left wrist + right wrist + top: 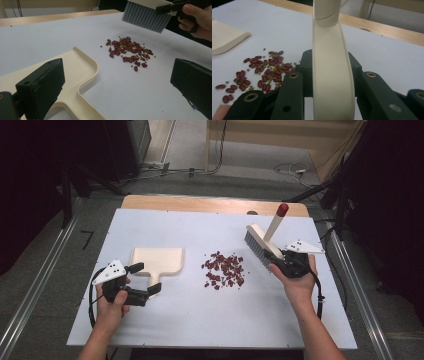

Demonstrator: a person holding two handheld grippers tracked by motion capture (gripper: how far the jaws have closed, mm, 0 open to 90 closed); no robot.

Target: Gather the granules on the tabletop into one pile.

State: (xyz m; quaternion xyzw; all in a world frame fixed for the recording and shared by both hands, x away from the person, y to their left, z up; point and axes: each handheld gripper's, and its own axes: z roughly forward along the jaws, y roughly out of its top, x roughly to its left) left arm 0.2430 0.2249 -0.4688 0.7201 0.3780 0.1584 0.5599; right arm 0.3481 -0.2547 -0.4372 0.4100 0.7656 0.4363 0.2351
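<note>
A cream dustpan (157, 260) lies flat on the white board, its handle pointing toward the person. My left gripper (145, 278) is open, one jaw on each side of that handle; in the left gripper view the dustpan (75, 70) sits close to the left jaw of the gripper (117, 87). A pile of red beans (223, 269) with small green ones lies mid-board. My right gripper (277, 256) is shut on a brush (260, 242) with grey bristles and a red-tipped handle, held above the board right of the beans. The brush body (332, 70) stands between the jaws of the right gripper (332, 82).
The white board (210, 320) rests on a wooden table (200, 202) whose far edge shows behind it. Metal rails (40, 285) run along both sides. Cables (290, 169) lie on the floor beyond. Bare board lies in front of the beans.
</note>
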